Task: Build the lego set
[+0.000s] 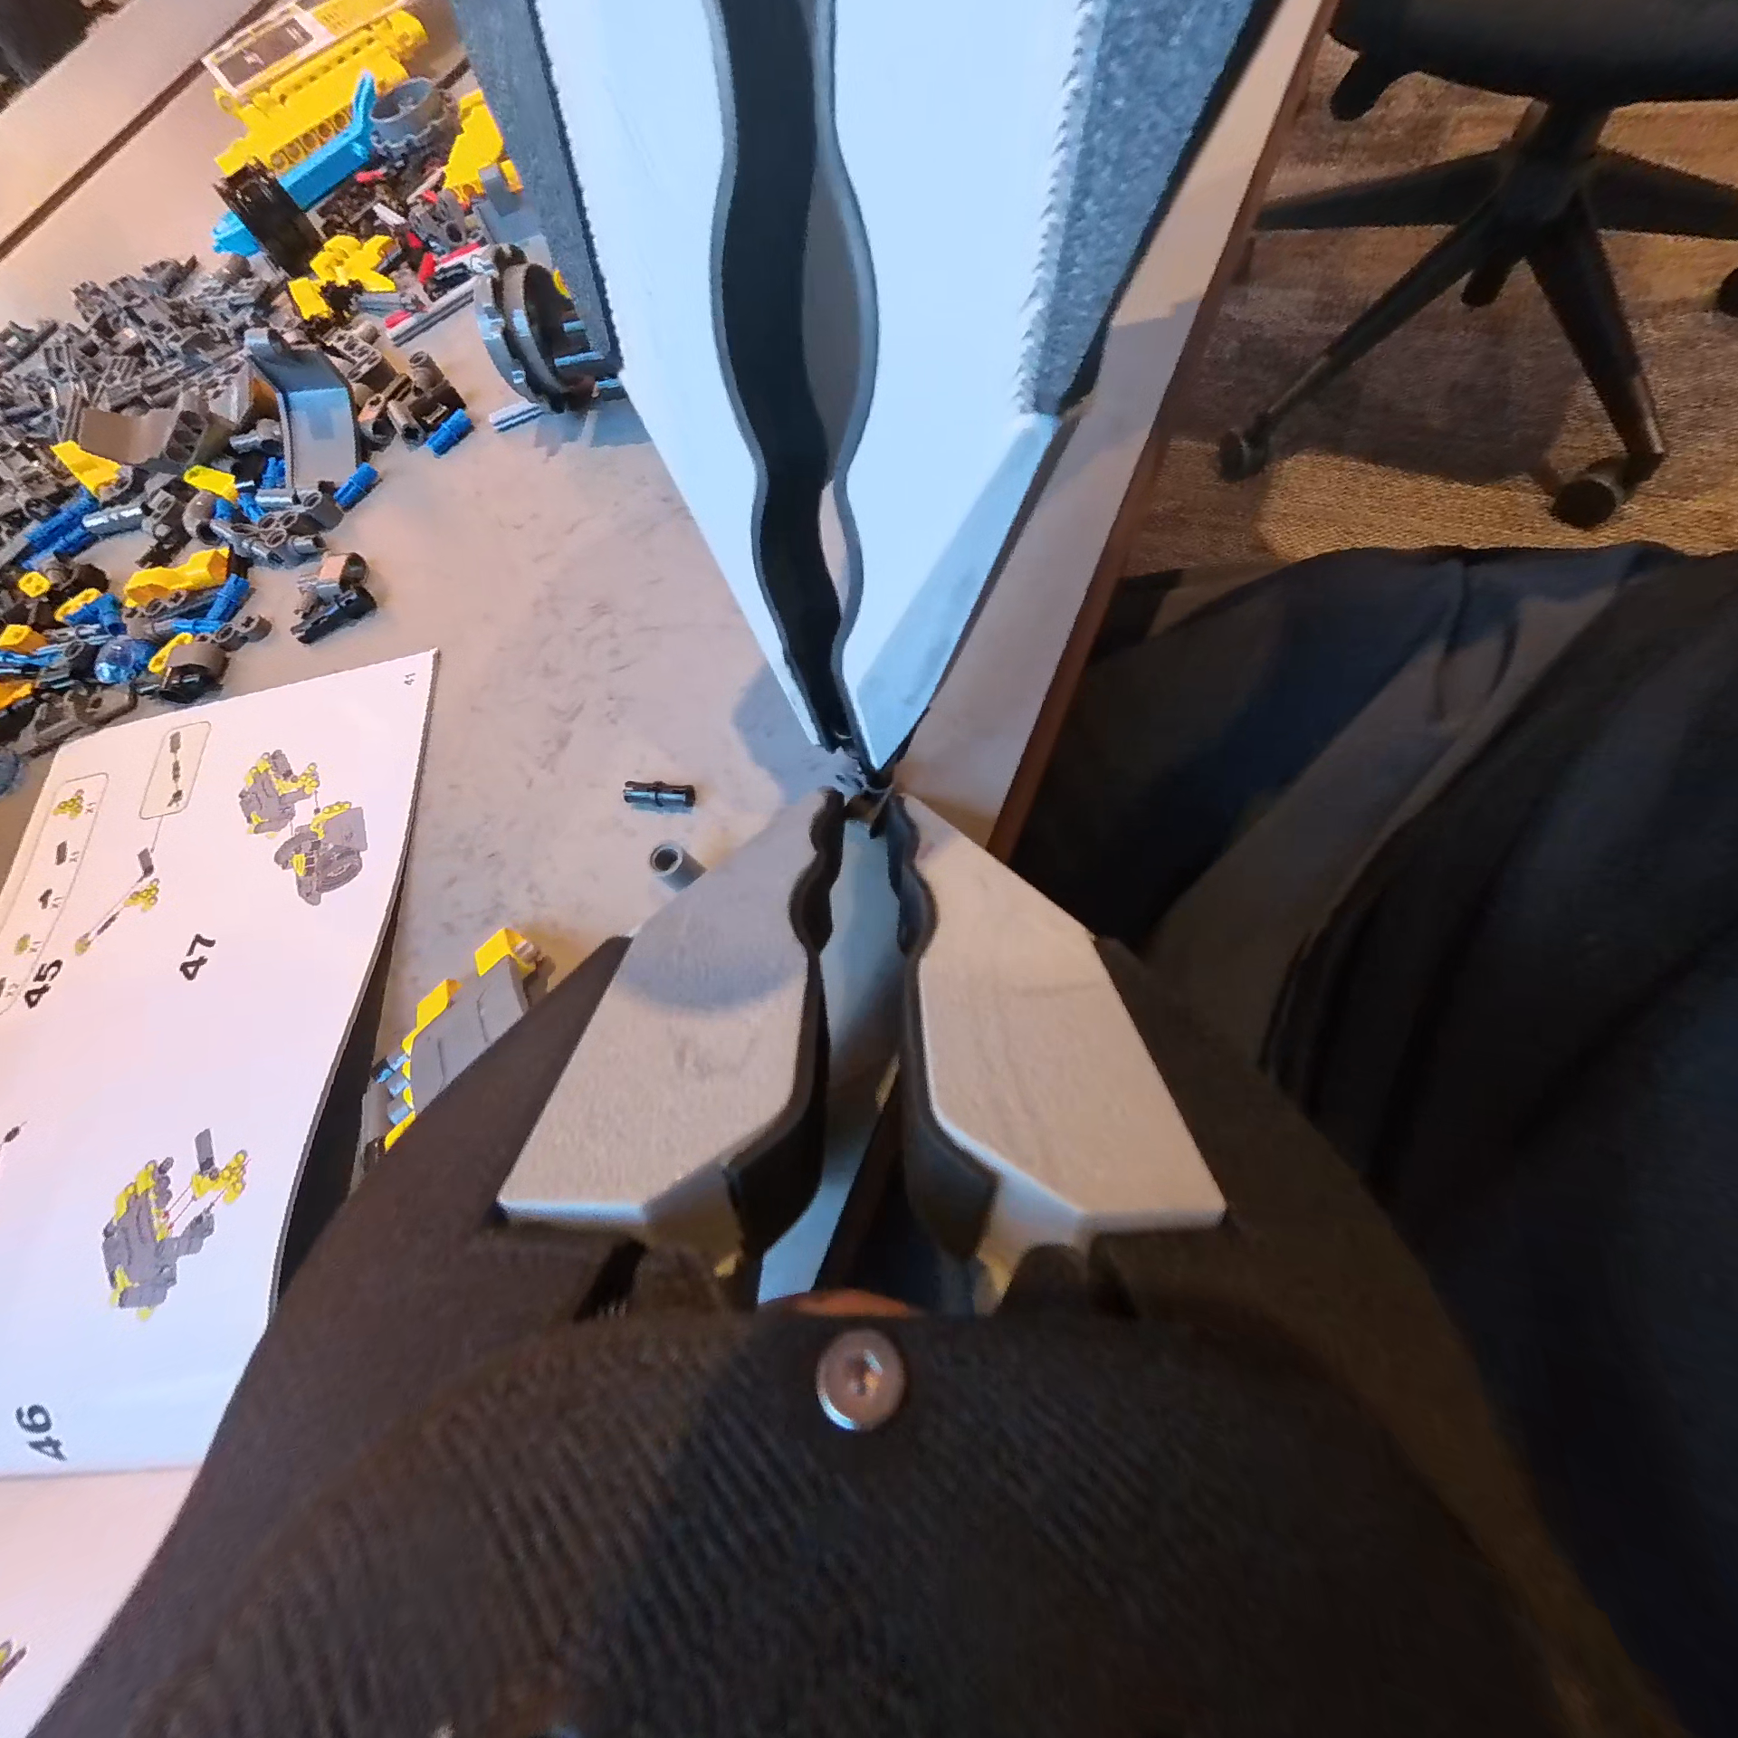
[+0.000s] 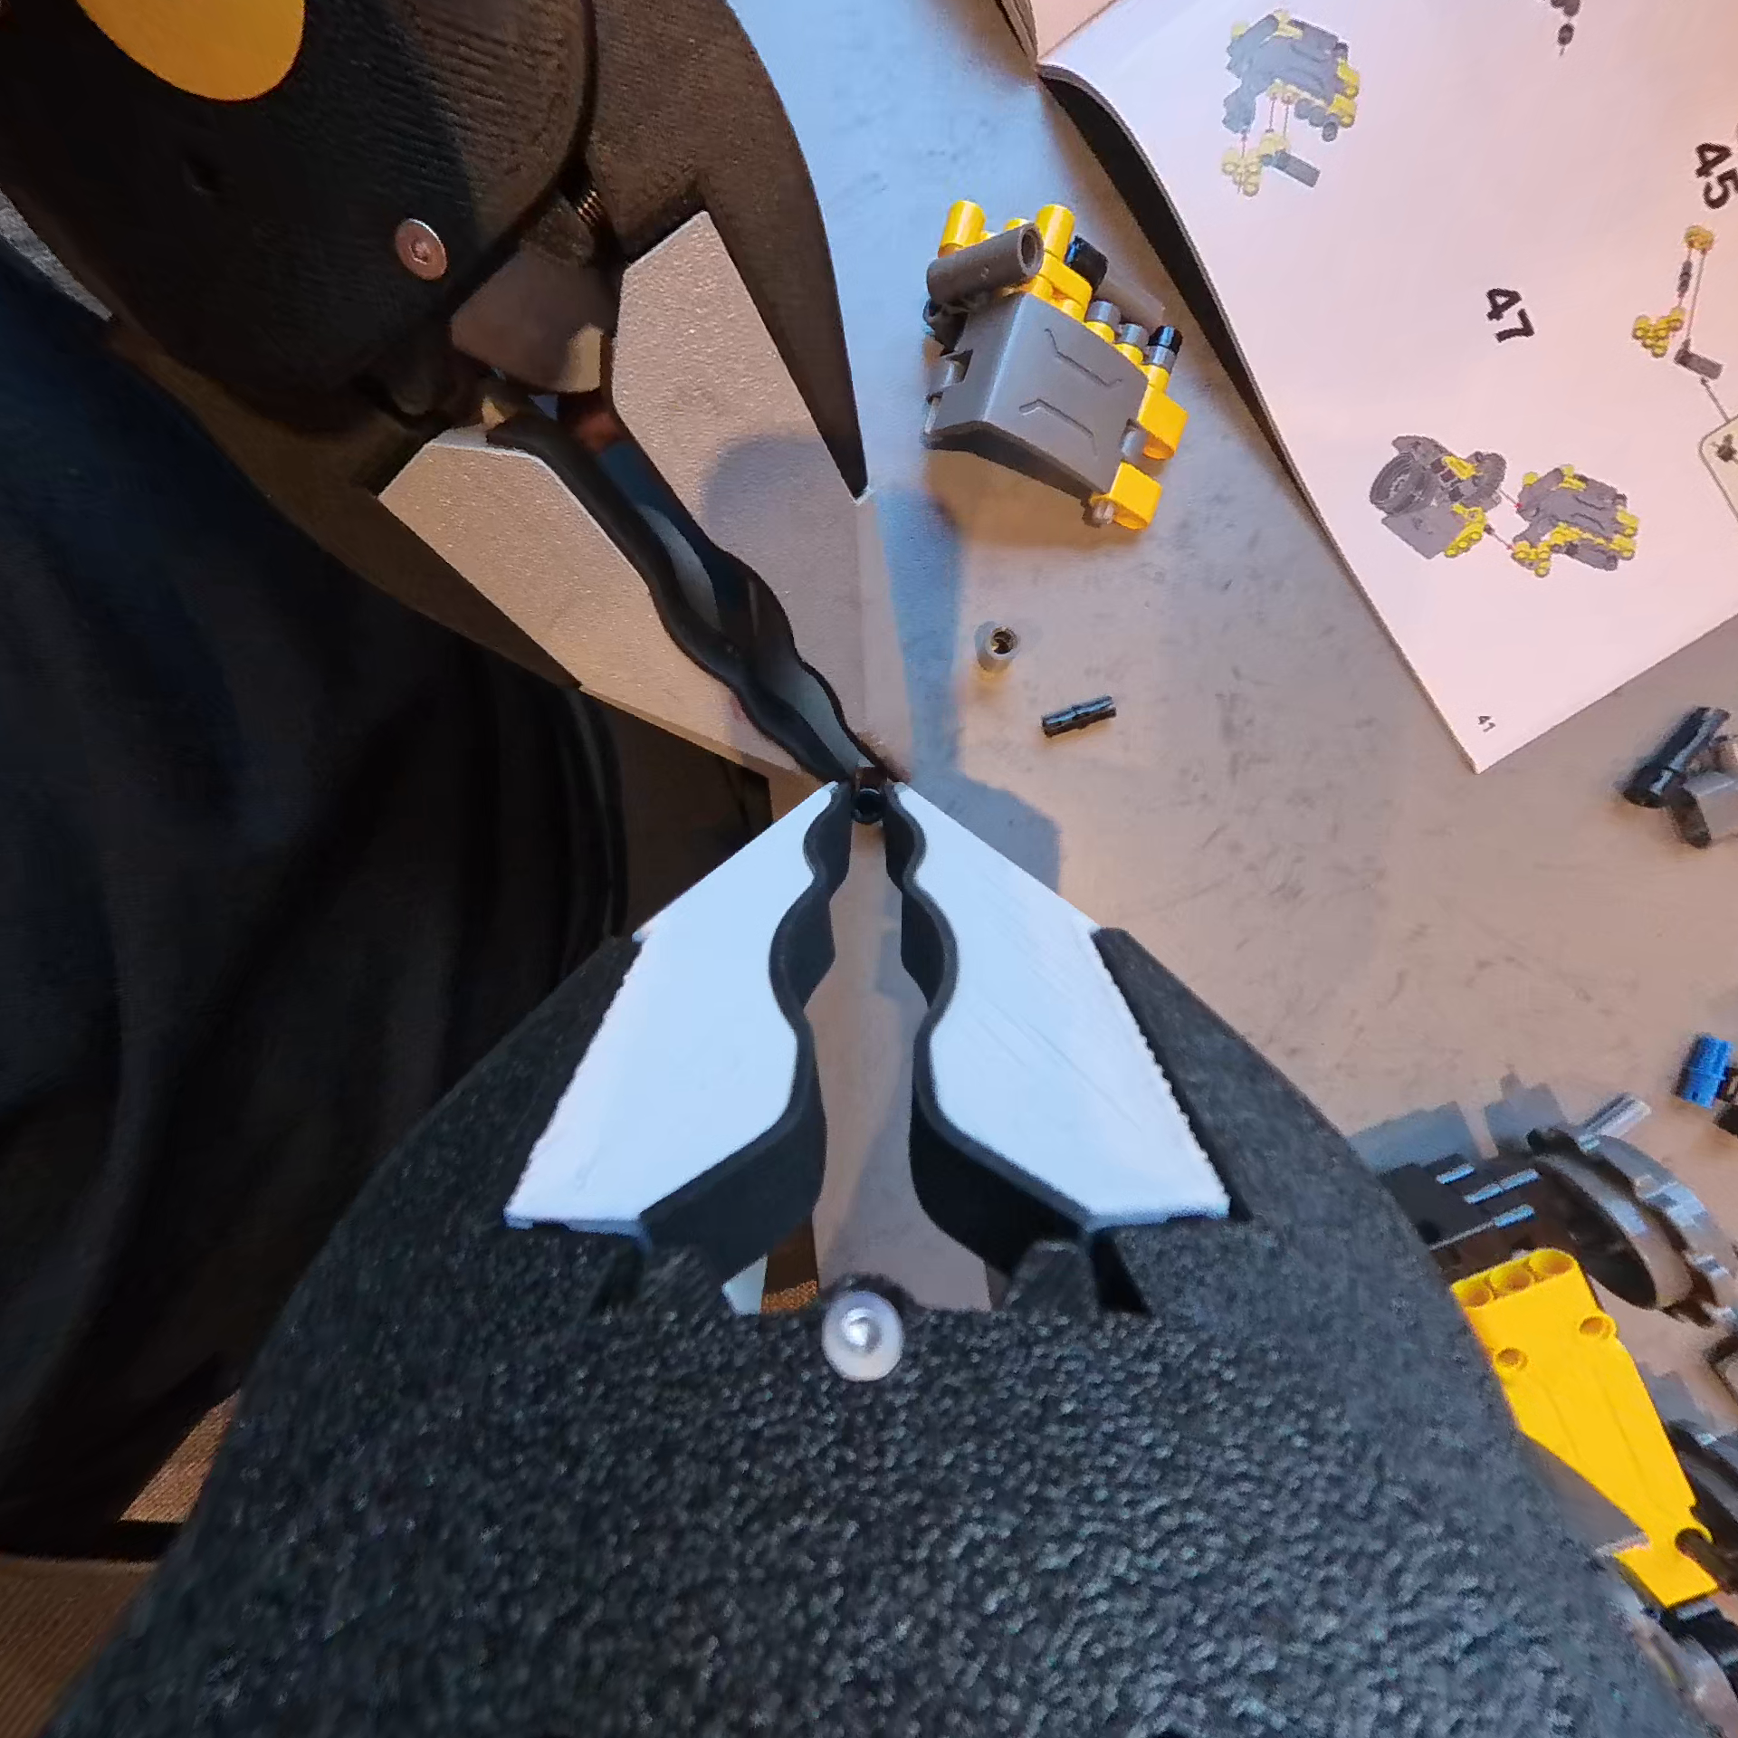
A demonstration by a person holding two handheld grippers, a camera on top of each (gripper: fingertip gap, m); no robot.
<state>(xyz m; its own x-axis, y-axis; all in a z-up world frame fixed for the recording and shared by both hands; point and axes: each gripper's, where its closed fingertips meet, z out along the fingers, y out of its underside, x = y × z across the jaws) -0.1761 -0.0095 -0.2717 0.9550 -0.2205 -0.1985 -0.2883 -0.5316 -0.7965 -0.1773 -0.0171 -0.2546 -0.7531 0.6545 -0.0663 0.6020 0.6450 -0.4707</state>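
Near the table's (image 1: pixel 564 583) right edge, the left gripper (image 1: pixel 861 799) and the right gripper (image 2: pixel 867 799) are met tip to tip, and a small black peg (image 2: pixel 866 802) is pinched between them. Both grippers are drawn narrow, each closed on an end of that peg, which is held just above the table. Just left of the tips, a second black peg (image 1: pixel 658 795) is seen lying flat, with a short grey tube (image 1: pixel 673 861) near it. Nearer, a small grey and yellow block assembly (image 2: pixel 1049 362) rests beside an open instruction booklet (image 1: pixel 188 987). Farther left, a heap of loose grey, blue and yellow pieces (image 1: pixel 160 470) is spread out, with a grey ring part (image 1: pixel 536 324) at its far side. Beyond the table edge, an office chair's base (image 1: pixel 1505 282) is seen on the floor.
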